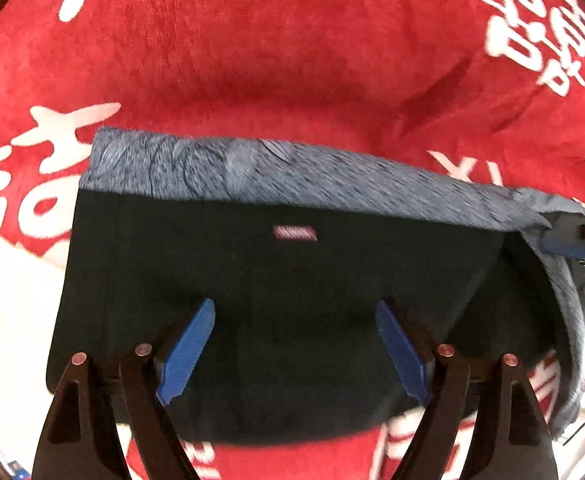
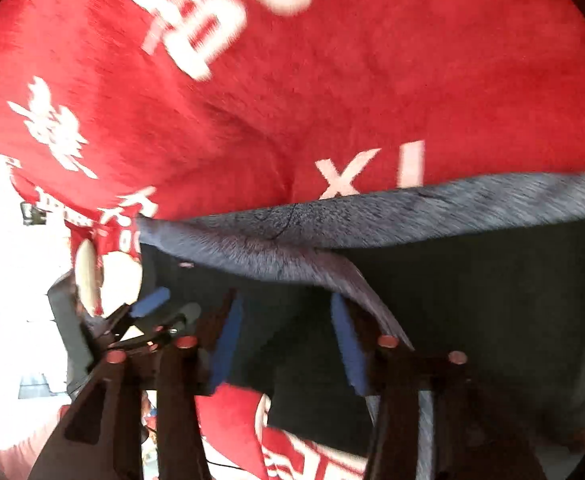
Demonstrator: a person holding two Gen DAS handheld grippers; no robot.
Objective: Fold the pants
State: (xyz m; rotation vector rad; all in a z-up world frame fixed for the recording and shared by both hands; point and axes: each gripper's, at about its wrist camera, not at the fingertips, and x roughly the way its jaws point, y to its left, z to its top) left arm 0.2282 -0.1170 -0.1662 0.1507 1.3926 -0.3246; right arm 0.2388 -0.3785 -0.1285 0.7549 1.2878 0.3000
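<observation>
The black pants (image 1: 276, 280) lie folded on the red blanket, with a grey fleecy lining (image 1: 292, 172) showing along the far edge and a small red label (image 1: 295, 233). My left gripper (image 1: 294, 320) is open and empty above the pants' near half. My right gripper (image 2: 286, 320) is open over the pants (image 2: 472, 300), and a flap of the grey lining (image 2: 292, 248) drapes across its right finger (image 2: 348, 344). The right gripper also shows at the right edge of the left wrist view (image 1: 572, 244), at the pants' corner.
A red blanket with white characters (image 1: 292, 60) covers the whole surface under the pants. The left gripper shows at the left in the right wrist view (image 2: 148, 304). A bright white area (image 2: 8, 264) lies beyond the blanket's left edge.
</observation>
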